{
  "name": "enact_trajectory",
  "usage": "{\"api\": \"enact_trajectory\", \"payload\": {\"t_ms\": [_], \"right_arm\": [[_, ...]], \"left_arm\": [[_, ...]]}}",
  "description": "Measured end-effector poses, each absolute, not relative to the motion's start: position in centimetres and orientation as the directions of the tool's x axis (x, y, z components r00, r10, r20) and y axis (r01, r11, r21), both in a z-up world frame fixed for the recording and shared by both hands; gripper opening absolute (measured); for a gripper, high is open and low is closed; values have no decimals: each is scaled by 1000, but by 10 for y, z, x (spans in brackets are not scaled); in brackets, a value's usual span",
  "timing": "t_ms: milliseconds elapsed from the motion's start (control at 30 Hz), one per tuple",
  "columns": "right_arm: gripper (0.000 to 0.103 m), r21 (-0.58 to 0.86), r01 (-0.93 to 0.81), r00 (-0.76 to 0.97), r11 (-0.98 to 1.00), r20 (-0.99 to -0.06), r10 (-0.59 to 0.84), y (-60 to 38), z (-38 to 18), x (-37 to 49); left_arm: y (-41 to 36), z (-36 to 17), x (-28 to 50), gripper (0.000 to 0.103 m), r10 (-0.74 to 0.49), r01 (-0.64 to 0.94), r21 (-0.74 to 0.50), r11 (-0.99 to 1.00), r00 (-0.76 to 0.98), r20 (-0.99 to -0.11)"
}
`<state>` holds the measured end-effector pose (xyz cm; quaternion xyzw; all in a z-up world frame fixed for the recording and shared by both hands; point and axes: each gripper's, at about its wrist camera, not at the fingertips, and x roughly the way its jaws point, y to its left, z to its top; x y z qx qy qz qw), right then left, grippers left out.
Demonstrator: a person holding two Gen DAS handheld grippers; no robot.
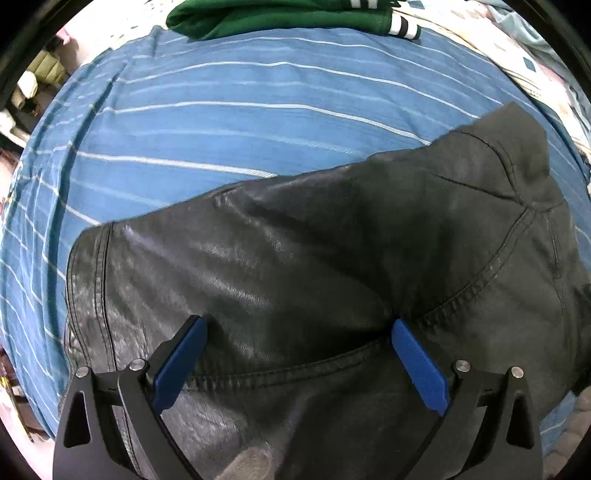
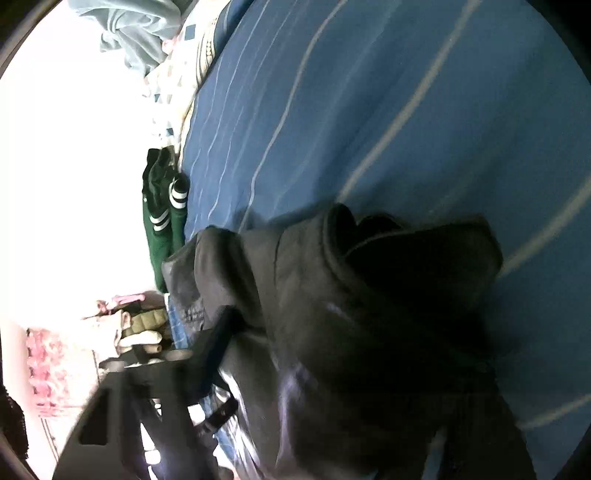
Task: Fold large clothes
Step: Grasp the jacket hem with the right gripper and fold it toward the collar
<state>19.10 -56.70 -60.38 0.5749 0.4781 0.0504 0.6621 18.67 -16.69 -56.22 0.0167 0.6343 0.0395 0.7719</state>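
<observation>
One black leather jacket [image 1: 332, 258] is spread on the bed, over a blue striped sheet [image 1: 221, 110]. The left gripper [image 1: 299, 354] is seen with its blue fingers [image 1: 181, 365] wide apart above the jacket, nothing held. The right gripper [image 2: 236, 332] is blurred and half hidden by bunched jacket [image 2: 369, 314]; its state cannot be told. A green garment [image 1: 288, 18] is seen at the far edge.

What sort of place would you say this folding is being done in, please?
Probably a bedroom: the black leather jacket lies on a blue striped bedsheet, a folded green garment sits at its far edge, and patterned bedding lies beyond.
</observation>
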Motion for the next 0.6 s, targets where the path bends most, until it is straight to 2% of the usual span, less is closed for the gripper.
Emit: {"api": "enact_trajectory", "payload": {"t_ms": [133,300,400,467,600], "right_arm": [[20,833,437,591,339,-550,590,-557,-571,198],[18,865,314,646,392,-497,579,-538,-501,215],[18,837,218,648,502,-509,567,-513,-454,237],[18,803,163,635,574,-530,561,-493,-429,253],[18,754,47,579,655,-555,597,-439,-391,277]], "left_arm": [[-177,-564,193,103,91,-6,92,996,204,-975],[-193,-567,222,103,6,32,13,999,234,-972],[-203,-568,250,103,-92,57,-81,995,229,-969],[-199,-565,260,103,-134,34,-129,991,215,-968],[-137,-529,234,103,-168,-175,-216,961,256,-952]]}}
